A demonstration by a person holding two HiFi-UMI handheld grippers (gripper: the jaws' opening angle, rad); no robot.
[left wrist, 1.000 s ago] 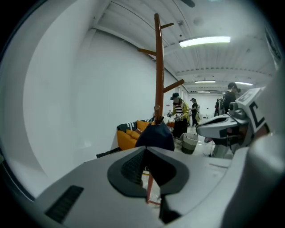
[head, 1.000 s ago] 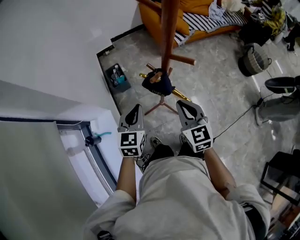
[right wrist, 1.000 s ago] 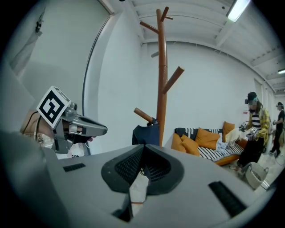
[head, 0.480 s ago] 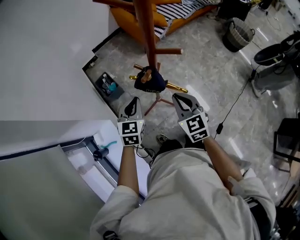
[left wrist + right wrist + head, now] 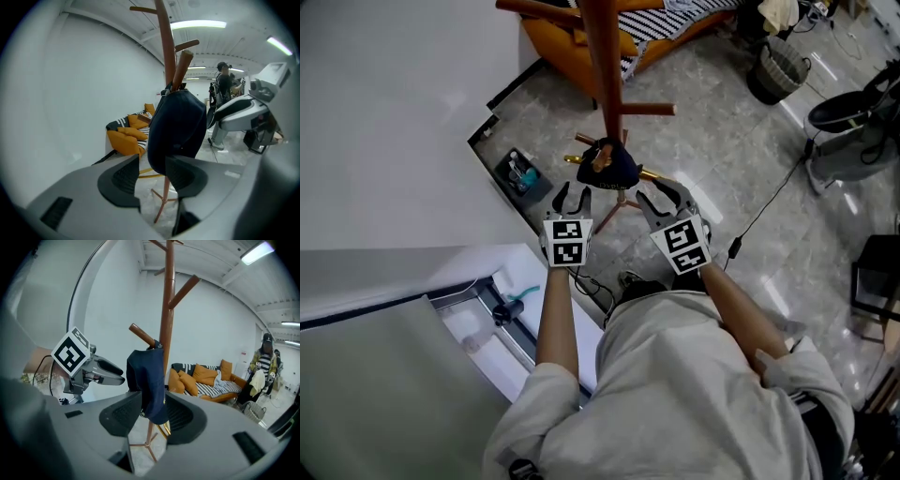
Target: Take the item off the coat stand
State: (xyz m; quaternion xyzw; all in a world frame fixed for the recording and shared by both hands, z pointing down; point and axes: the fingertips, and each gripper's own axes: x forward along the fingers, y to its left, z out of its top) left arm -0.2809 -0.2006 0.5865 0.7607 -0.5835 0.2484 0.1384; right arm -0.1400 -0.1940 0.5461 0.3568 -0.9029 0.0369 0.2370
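Observation:
A dark navy cap [image 5: 610, 166] hangs on a low peg of the wooden coat stand [image 5: 603, 66]. My left gripper [image 5: 567, 199] is just left of and below the cap; my right gripper [image 5: 661, 199] is just right of it. Both sets of jaws are opening. In the left gripper view the cap [image 5: 180, 126] hangs close ahead of the left gripper [image 5: 154, 176], its lower edge showing in the gap, untouched by the pads. In the right gripper view the cap [image 5: 147, 380] likewise hangs before the right gripper [image 5: 152, 416], free of its pads.
An orange sofa [image 5: 572, 56] with striped cushions stands behind the stand. A small box [image 5: 517, 171] sits by the white wall, a dark basket [image 5: 778, 66] at the back right, a cable [image 5: 769, 211] on the floor. A person [image 5: 265, 362] stands far off.
Both grippers have moved forward, closer to the cap, and their jaws have gone from shut to open. The cap still hangs on its peg.

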